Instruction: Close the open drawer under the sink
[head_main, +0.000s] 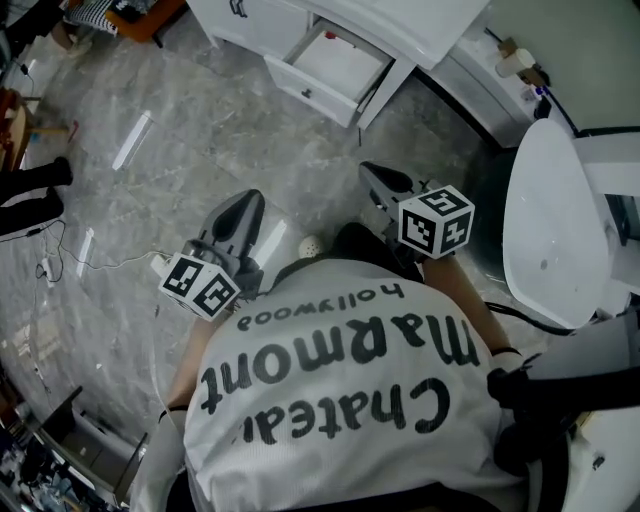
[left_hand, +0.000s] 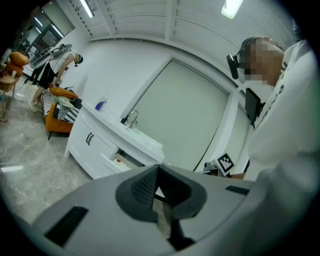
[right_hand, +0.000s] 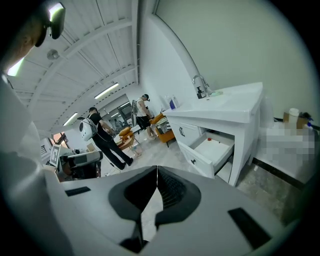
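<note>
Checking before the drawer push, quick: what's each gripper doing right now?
Left gripper: closed, holding nothing.
Right gripper: closed, holding nothing.

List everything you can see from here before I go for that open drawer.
vanity: one, white, against the wall ahead
drawer: one, white, pulled open below the vanity top
small item: one, red, inside the drawer
faucet: one, metal, on the vanity top
bottle: one, blue, far end of the vanity top
toilet: one, white, lid down, to the person's right
paper roll: one, white, by the wall beyond the toilet
chair: one, orange, past the vanity's far end
bystanders: two, across the room
floor: grey marble
left gripper: one, grey, jaws shut, empty
right gripper: one, grey, jaws shut, empty
</note>
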